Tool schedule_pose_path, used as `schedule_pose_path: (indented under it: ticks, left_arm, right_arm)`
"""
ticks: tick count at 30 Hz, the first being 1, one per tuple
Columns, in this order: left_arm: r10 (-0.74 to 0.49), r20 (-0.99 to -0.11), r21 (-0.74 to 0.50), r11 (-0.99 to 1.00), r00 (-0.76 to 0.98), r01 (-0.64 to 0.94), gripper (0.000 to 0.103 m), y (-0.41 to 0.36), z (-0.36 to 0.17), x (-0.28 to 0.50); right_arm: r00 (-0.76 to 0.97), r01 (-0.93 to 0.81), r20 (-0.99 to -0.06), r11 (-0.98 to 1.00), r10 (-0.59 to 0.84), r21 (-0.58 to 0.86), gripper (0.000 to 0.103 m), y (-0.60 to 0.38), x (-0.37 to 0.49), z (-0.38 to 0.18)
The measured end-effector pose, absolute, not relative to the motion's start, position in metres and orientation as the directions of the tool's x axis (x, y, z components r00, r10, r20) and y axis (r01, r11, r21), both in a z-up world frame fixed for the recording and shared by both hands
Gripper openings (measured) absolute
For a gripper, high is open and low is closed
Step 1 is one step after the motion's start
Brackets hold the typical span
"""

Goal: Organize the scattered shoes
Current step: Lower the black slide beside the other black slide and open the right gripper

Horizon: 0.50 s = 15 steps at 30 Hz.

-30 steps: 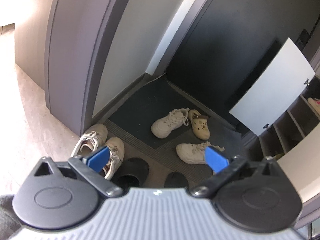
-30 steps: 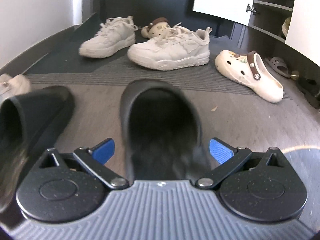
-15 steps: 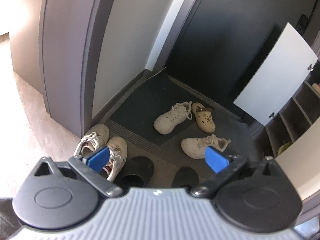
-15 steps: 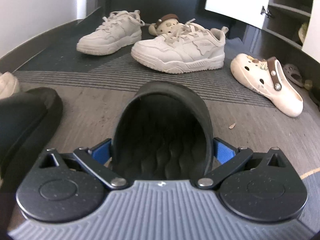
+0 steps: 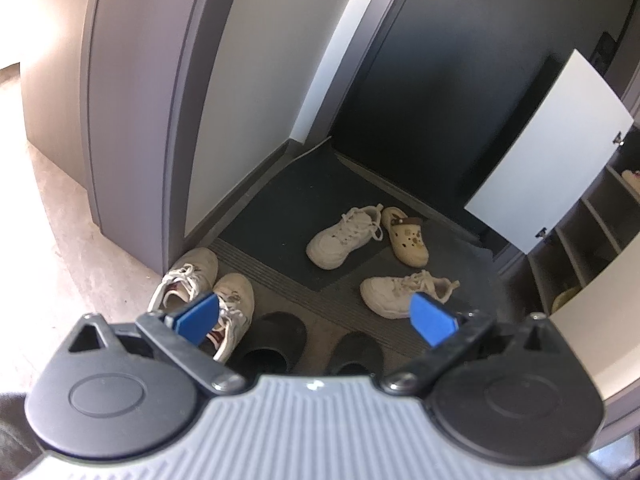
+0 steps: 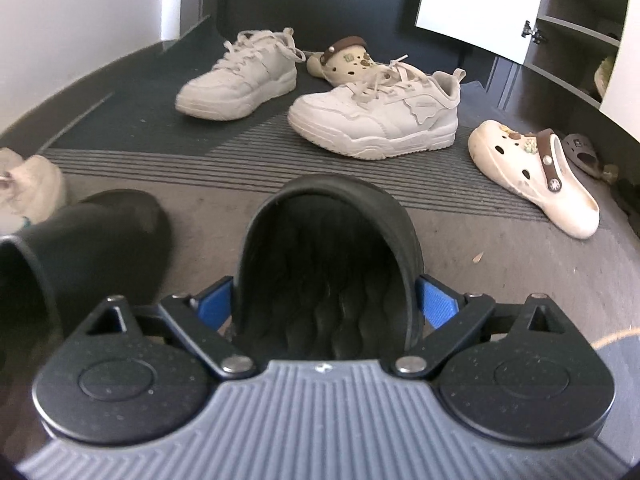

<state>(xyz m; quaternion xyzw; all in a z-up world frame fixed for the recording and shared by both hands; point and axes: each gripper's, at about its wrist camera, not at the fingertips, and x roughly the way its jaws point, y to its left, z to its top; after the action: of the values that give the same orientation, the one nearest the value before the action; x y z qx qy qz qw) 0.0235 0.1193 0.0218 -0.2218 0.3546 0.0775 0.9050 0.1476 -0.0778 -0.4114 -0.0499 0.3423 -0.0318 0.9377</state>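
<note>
Straddling a black slipper, the right gripper has just been closing, its blue pads at the slipper's sides; whether they press I cannot tell. Its twin lies just left on the floor. Only this view shows a cream clog near the shoe cabinet. The left gripper hangs spread and empty; its view alone shows the paired white sneakers by the door frame. Farther off lie two white sneakers and another clog.
</note>
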Motion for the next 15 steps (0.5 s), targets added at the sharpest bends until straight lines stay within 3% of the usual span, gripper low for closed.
schedule_pose_path:
  ticks: [10,15]
  left_arm:
    - [-0.014,-0.656,-0.343,0.896,0.755,-0.281,0.103,0.116,0.028,0.014]
    - [-0.005,-0.636,-0.34,0.9,0.772,-0.274,0.103,0.117,0.034,0.008]
  right_arm:
    - [0.734,-0.068,-0.679,0.989,-0.038,-0.128,0.099,-0.034,0.097,-0.419]
    - [0.705,-0.068,-0.709,0.997,0.021,-0.038,0.103,-0.044,0.094,-0.417]
